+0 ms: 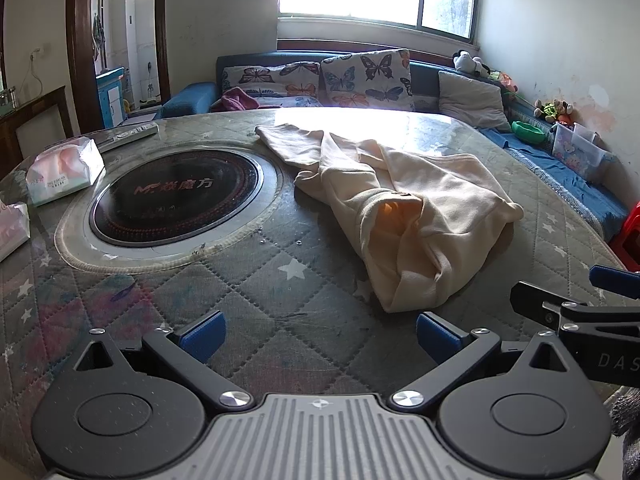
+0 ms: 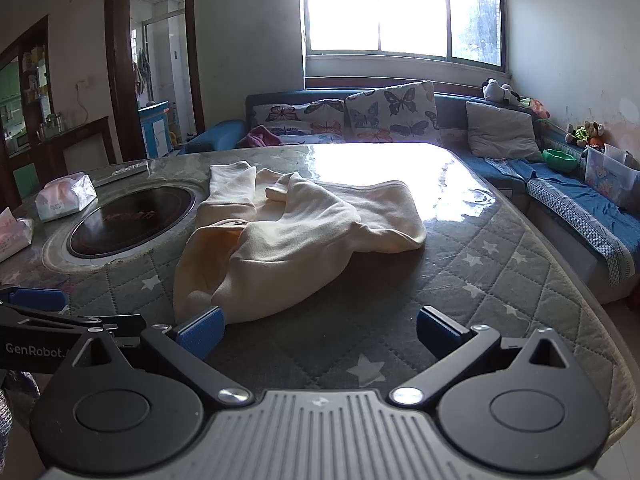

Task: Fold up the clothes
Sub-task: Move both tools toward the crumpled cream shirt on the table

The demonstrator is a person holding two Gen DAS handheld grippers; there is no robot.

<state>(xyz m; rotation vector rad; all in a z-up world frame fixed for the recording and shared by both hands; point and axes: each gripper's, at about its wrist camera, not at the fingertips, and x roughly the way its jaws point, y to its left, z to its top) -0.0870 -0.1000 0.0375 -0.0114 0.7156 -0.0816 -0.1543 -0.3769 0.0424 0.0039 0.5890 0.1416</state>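
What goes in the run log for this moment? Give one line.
stage: pre-grasp | cream garment: crumpled, unfolded on table | left gripper: open, empty | right gripper: open, empty, near garment's front edge

Left tool (image 1: 318, 338), right tool (image 2: 318, 336): jaws spread wide, empty.

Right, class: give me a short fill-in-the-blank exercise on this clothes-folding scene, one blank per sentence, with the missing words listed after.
1. The cream garment lies crumpled on the quilted ____.
2. Both the left gripper and the right gripper have their jaws ____.
3. The black round cooktop is set into the table beside the ____ pack.
4. The sofa cushions are printed with ____.

Missing words: table; open; tissue; butterflies
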